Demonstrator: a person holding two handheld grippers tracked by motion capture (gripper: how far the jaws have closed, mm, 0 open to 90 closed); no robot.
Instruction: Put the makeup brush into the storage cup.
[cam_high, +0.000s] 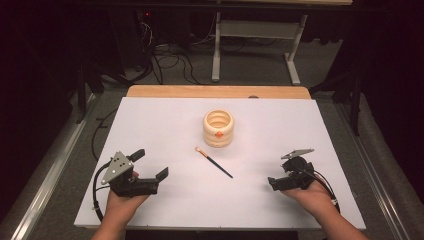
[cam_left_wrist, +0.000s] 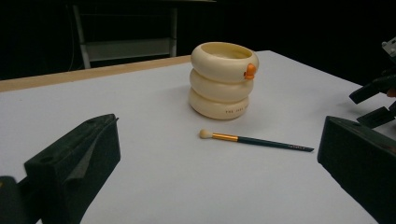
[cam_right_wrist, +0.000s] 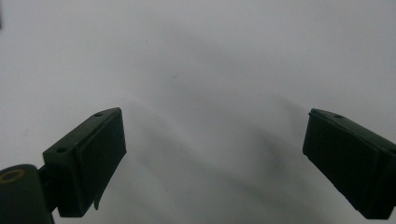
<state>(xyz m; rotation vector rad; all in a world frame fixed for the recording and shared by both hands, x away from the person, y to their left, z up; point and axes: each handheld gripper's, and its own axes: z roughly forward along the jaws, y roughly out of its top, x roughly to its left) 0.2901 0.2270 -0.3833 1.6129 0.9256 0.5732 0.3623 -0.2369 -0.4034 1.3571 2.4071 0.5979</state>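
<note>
Both grippers rest low at the near table edge, nothing held. Left gripper (cam_high: 150, 164) has its jaws spread wide and is aimed at the work area. Right gripper (cam_high: 278, 181) is also wide apart, pointed down at the bare white table (cam_high: 160, 125). Brush (cam_high: 214, 162) lies flat between the two and ahead of them, bristle end toward the cream ringed holder (cam_high: 218, 128), which stands upright just beyond it — likely its destination. Brush is untouched.

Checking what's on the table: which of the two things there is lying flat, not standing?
The thin dark makeup brush with gold ferrule lies flat; the cream ringed holder stands upright behind it.
</note>
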